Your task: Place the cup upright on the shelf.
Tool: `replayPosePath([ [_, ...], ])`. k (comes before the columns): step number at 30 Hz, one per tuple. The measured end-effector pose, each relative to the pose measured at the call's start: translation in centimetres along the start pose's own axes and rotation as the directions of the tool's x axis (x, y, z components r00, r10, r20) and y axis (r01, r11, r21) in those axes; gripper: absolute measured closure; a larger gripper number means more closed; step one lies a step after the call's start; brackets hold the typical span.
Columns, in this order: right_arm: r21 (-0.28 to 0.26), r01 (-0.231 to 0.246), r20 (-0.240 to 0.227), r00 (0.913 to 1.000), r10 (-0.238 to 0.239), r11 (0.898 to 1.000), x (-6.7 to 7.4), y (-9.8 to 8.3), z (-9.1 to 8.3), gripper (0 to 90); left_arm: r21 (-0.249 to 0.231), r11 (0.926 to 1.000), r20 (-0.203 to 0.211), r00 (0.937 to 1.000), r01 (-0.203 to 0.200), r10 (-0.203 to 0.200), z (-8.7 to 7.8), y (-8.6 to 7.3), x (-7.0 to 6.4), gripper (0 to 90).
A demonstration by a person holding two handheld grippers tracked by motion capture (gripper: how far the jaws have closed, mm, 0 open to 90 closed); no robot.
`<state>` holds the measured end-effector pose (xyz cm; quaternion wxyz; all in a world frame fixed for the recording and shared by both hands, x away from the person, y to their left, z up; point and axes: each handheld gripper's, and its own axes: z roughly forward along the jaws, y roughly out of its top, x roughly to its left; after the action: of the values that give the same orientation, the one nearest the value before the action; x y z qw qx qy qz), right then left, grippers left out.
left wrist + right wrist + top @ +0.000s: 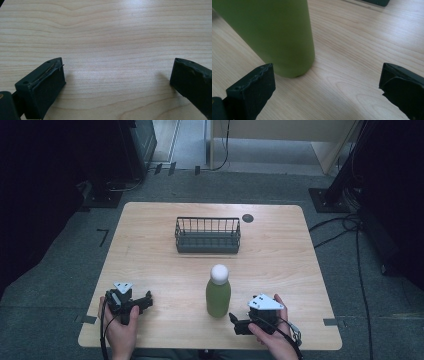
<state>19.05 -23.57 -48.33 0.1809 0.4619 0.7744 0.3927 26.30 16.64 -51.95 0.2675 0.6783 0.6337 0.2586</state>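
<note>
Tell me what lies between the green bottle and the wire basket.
Nothing: in the high view, bare table separates green bottle from wire basket.

Bottle before basket — grippers flanking.

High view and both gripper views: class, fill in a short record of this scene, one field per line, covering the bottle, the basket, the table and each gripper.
bottle: green bottle with a white cap, upright on the near half of the table
basket: dark wire basket, upright, beyond the bottle, nothing seen inside
table: light wooden table
right gripper: right gripper, jaws open, low beside the bottle's base, not gripping it
left gripper: left gripper, jaws open over bare wood, apart from the bottle
</note>
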Motion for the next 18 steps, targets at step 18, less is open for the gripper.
replayPosePath([
  [18,-0.034,0.021,-0.076,0.9968,-0.024,0.999,1.6,1.8,0.3,6.3,0.001,1.0,0.003,1.0,-0.003,0.003,0.0,0.0,0.0,0.0],
])
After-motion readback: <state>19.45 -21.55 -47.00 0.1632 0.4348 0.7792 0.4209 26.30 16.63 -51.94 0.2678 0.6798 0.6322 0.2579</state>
